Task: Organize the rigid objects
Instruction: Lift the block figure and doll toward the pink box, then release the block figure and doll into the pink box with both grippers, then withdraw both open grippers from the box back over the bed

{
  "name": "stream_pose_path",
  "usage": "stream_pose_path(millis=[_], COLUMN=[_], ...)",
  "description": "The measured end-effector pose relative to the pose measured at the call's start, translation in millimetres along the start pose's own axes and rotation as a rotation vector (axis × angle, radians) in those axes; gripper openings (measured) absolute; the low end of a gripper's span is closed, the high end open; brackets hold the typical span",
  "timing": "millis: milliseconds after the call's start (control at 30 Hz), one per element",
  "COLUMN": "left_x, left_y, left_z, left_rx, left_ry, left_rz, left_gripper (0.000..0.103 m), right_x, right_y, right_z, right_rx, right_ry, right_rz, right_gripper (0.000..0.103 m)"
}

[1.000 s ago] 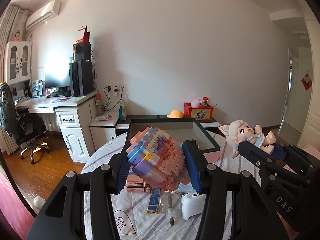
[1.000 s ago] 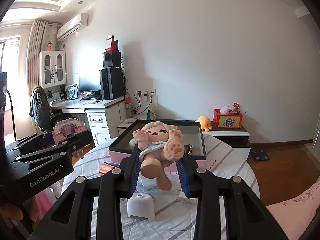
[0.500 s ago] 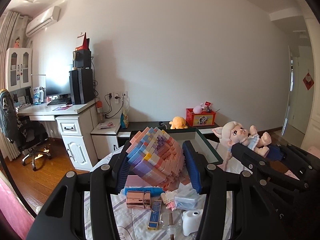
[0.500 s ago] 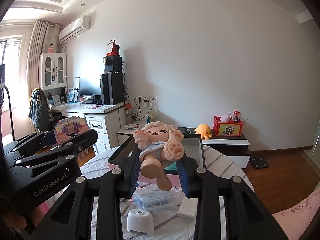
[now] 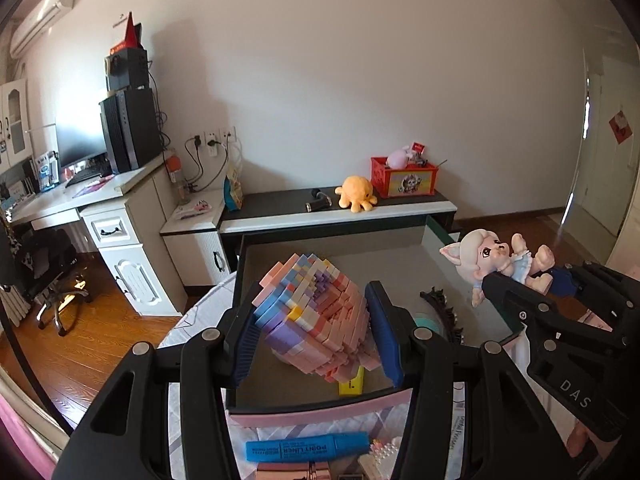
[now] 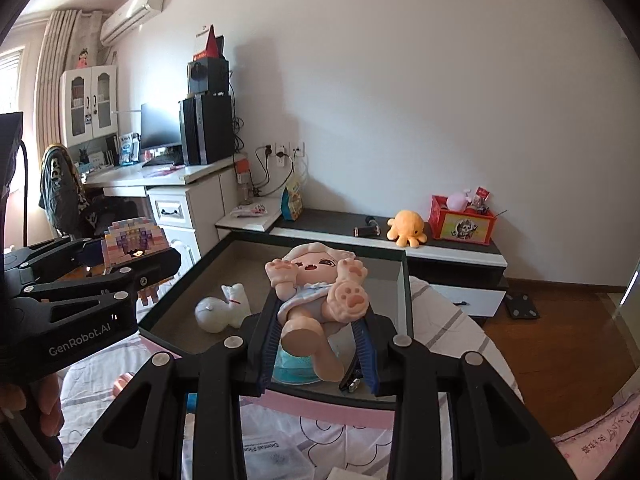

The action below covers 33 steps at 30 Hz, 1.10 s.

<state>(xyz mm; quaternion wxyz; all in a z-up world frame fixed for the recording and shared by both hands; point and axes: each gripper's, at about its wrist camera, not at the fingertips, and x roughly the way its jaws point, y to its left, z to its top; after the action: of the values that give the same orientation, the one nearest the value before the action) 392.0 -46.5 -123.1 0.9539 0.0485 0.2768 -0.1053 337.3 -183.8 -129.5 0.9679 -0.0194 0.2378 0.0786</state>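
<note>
My left gripper (image 5: 314,338) is shut on a pastel block-built figure (image 5: 316,316) of pink, purple and blue bricks, held above the near part of a dark open box (image 5: 336,248). From the right wrist view the same block figure (image 6: 130,242) shows at the left in the left gripper. My right gripper (image 6: 318,350) is shut on a doll (image 6: 320,292) with cream hair and a pale blue dress, held over the box (image 6: 402,280). The doll (image 5: 504,260) also appears at the right of the left wrist view.
Inside the box lie a white figurine (image 6: 224,310), a teal round thing (image 6: 294,370), a black hair clip (image 5: 442,308) and a yellow piece (image 5: 352,384). A blue marker (image 5: 306,446) lies on the striped cloth before the box. Behind stand a low cabinet (image 5: 340,210) and a desk (image 5: 92,196).
Both grippers have moved forward over the table with their loads. The box is much nearer now and sits under the block figure and the doll. The small items on the cloth slid out of view.
</note>
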Motion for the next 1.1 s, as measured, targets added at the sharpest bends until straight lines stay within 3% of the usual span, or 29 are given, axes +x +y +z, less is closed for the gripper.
stream_pose_path(millis=[133,367,433,500,633,733,800,933,1100], left_x=[54.9,84.9,82.5,73.4,36.9,-1.4,-34.4,-105.7,-175.9], left_y=[3.8,-3.3,-3.5,-2.3,5.5,10.1,10.3,10.1,8.2], left_z=[-6.2,-14.2,-14.1,-14.0,-12.1,-13.6,-17.4,-30.8,-52.4], left_rx=[0.003,0.039,0.039,0.041,0.023,0.0,-0.006,-0.038,-0.066], left_ry=[0.118,0.168,0.16,0.136,0.074,0.011,-0.051,-0.161,-0.231], left_rz=[0.004,0.03,0.033,0.053,0.073,0.093,0.121,0.152,0.162], left_gripper=[0.051,0.054,0.075,0.083,0.089,0.099,0.102,0.103,0.103], right_x=[47.6,86.1,88.1,84.5,59.3,27.1,2.6,-60.9,-128.0], right_y=[-9.0,-12.6,-14.3,-15.9,-14.6,-10.7,-6.1,11.0,37.7], right_z=[-7.4,-23.8,-26.2,-25.5,-16.8,-13.5,-11.4,-13.8,-22.8], right_rx=[0.007,-0.001,0.006,0.012,0.016,0.028,0.045,0.058,0.046], right_ry=[0.105,0.185,0.193,0.187,0.132,0.09,0.057,-0.031,-0.124], right_rz=[0.02,0.0,-0.017,-0.017,-0.031,-0.021,-0.019,-0.009,-0.029], right_gripper=[0.035,0.036,0.036,0.041,0.066,0.07,0.082,0.084,0.089])
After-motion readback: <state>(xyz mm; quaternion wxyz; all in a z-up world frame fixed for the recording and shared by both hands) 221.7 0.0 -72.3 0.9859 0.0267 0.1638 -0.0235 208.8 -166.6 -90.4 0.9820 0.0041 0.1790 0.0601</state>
